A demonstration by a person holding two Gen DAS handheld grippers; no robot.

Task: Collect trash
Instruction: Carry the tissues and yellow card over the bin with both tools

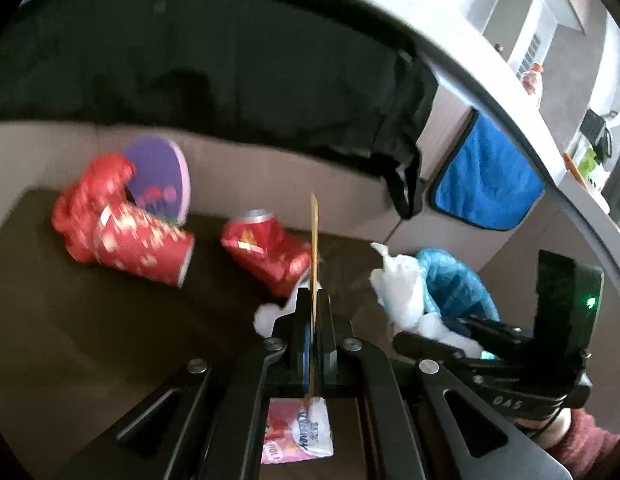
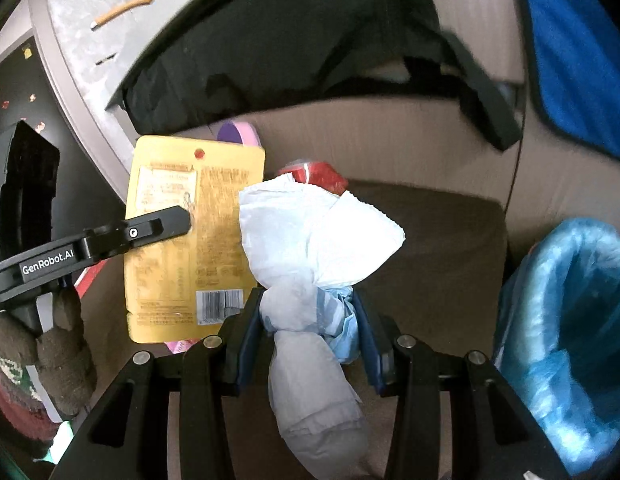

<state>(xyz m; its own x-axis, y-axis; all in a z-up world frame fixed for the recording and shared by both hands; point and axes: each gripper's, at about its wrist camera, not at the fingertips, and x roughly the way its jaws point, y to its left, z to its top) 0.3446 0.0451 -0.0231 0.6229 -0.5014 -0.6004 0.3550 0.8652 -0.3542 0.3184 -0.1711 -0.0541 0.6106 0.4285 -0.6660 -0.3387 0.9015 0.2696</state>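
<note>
"genrobot.ai" on left gripper [image 2: 186, 220] arm

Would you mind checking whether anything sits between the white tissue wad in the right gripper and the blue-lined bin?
Nothing visible does. The right gripper is shut on the tissue wad, and only bare brown floor lies between it and the blue-lined bin at the right.

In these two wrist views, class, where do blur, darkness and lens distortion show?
Left wrist view: red cup and crushed can are motion-smeared, and the fisheye bends the table edge. Right wrist view: yellow packet reads sharp; black cloth is featureless dark.
</note>
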